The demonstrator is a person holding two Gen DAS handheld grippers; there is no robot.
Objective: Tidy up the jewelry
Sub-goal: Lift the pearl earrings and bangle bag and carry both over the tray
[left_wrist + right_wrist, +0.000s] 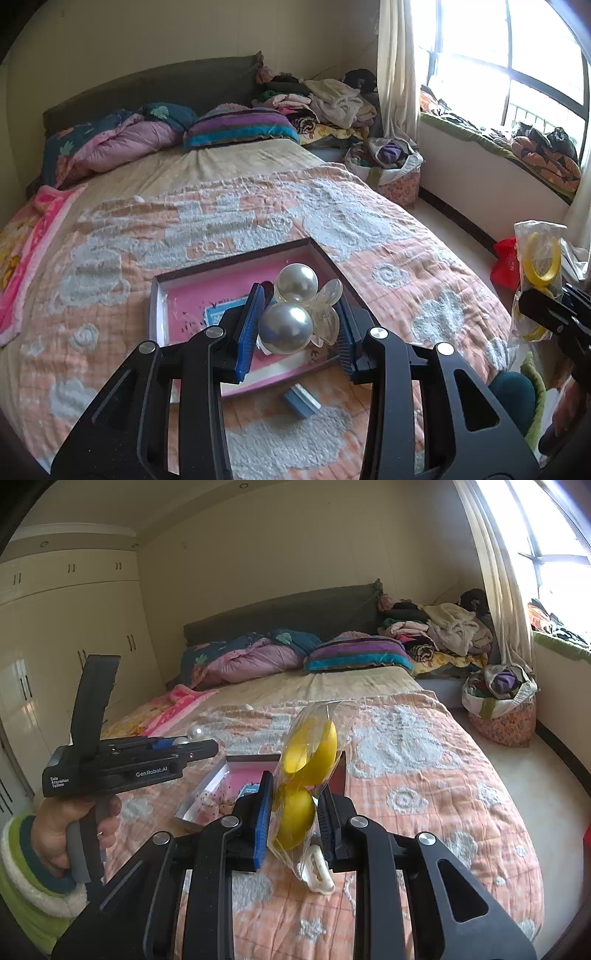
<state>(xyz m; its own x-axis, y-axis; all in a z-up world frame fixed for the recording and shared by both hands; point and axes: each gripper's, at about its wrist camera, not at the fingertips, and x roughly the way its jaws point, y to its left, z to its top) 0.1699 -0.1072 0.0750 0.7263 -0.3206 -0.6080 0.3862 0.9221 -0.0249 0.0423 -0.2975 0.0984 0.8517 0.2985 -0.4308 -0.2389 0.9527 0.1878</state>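
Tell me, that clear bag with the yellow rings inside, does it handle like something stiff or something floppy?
Probably floppy: the clear bag is thin, crinkled film that sags around its yellow rings. The rings look rigid, so the right gripper likely clamps on a ring through the film. The smooth plastic may slip, and the free top would probably sway when moved.

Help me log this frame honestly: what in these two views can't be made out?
- Left wrist view: the near part of the pink-lined box is covered by the left gripper and its pearl hair clip.
- Right wrist view: the same box is hidden by the right gripper and its clear bag of yellow rings; ring count unclear.
- Left wrist view: the window is glared out.
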